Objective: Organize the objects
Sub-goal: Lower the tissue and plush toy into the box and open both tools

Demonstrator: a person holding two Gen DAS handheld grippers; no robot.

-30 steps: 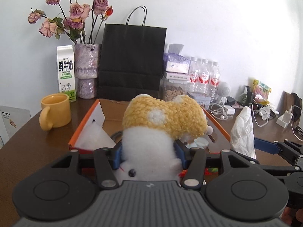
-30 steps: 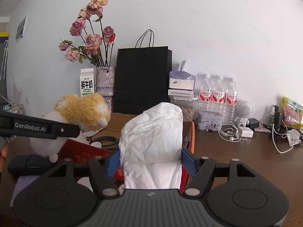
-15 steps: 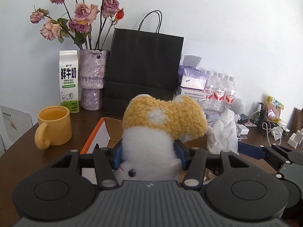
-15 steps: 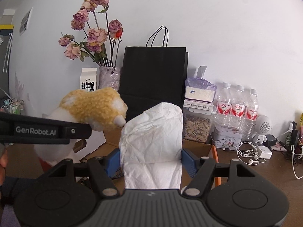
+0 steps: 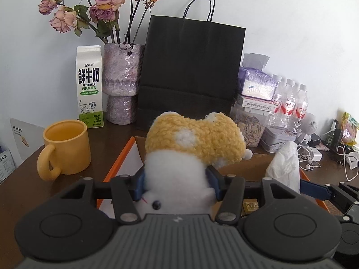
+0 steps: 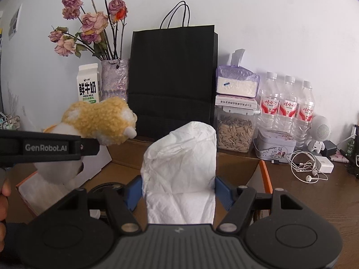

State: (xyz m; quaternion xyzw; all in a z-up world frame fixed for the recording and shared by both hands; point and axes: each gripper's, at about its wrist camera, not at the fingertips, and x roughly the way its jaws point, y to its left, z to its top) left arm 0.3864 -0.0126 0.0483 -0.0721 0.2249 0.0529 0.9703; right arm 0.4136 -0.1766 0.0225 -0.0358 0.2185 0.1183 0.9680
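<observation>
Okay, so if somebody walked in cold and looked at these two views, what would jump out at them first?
Probably the fluffy yellow and white plush toy clamped in the left gripper, held over the open cardboard box. Next, the crumpled white paper bundle gripped by the right gripper over the same box. Behind both, the tall black paper bag stands against the wall beside the dried roses.

Fuzzy fleece plush toy [image 5: 193, 148], crinkled white tissue pack [image 6: 179, 168], matt black paper bag [image 5: 190, 67], glossy mug [image 5: 67, 148].

the milk carton [image 5: 90, 87] reads "鲜牛奶", "fresh milk" and "3.3g"; the left tongs [image 6: 48, 148] bear "genrobot.ai" along their side.
</observation>
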